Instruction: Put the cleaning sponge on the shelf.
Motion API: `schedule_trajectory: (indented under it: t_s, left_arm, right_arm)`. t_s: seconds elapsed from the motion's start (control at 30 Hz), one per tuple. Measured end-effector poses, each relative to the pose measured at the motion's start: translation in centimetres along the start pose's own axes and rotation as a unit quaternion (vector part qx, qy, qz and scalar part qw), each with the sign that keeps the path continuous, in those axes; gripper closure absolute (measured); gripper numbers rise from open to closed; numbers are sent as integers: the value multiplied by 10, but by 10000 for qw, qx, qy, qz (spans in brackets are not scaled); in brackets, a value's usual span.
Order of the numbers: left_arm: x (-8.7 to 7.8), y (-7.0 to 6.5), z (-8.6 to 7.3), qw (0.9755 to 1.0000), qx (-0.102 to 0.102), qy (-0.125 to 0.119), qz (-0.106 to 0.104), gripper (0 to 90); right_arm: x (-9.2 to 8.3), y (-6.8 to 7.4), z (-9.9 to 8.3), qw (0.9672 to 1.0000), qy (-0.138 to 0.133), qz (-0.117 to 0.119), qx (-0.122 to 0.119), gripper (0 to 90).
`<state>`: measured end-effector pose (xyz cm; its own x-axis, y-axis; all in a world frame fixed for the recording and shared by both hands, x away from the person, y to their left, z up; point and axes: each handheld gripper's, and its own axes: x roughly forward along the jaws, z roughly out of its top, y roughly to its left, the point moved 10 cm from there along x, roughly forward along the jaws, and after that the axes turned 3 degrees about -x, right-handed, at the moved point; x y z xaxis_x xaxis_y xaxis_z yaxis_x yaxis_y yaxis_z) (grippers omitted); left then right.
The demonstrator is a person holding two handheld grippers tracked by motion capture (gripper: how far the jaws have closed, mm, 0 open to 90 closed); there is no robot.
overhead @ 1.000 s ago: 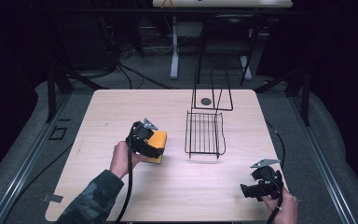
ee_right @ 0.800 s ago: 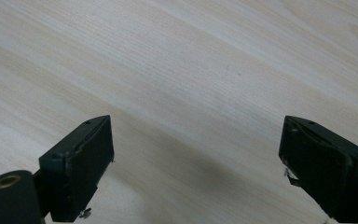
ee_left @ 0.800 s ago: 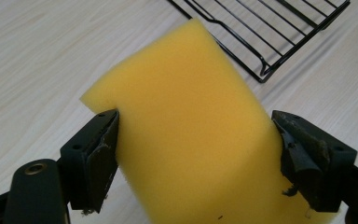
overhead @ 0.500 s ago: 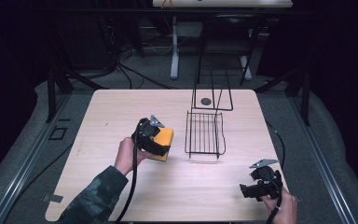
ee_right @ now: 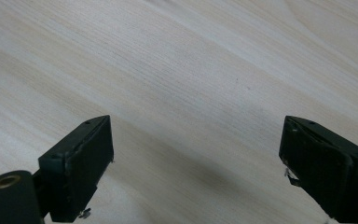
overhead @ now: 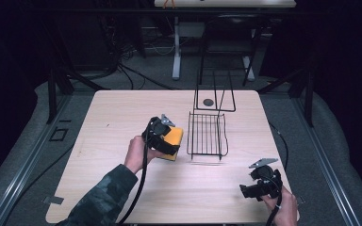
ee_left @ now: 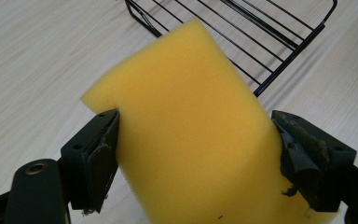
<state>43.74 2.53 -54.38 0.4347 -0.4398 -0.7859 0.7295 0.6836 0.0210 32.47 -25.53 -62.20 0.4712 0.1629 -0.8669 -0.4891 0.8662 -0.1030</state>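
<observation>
Sponge (ee_left: 191,130) clamped in left gripper (ee_left: 196,158) (beside rack (ee_left: 242,42)).

High view: fixed overhead, looks forward and down over the whole desk (overhead: 122,117). Left gripper view: close-up along its fingers (ee_left: 91,161), sponge (ee_left: 191,135) between them, wire rack (ee_left: 270,42) just beyond; both also in high view. Right gripper view: close over bare desk between its fingers (ee_right: 77,168).

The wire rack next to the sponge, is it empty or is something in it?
Empty. The wire rack lies flat on the table with nothing on its bars; the sponge is beside it, off the rack.
</observation>
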Motion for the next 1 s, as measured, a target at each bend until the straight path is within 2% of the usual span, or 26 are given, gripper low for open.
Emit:
schedule_trajectory:
  t_s: [0.43, 0.6, 0.63, 0.8, 0.9, 1.0]
  left_arm:
    - [10, -12, 13, 9998, 18, -31, -171, 195]
    - [18, -15, 19, 9997, -34, -60, -219, 195]
    - [22, -17, 20, 9995, -69, -36, -294, 195]
    - [28, -19, 25, 9997, -50, -15, -245, 195]
    - [33, -22, 27, 9997, -13, 1, -241, 195]
    - [35, -24, 28, 9997, -21, 10, -233, 195]
  right_arm:
    - [-1, 0, 1, 10000, -43, 11, 5, 94]
    - [0, 1, 1, 10000, -31, 16, -18, 95]
    - [-1, 1, 1, 10000, -29, 29, -21, 95]
    - [2, 4, 2, 10000, -19, 78, -39, 95]
    - [0, 6, 5, 9999, -120, 46, -81, 96]
    - [0, 6, 3, 9999, -56, 52, -85, 96]
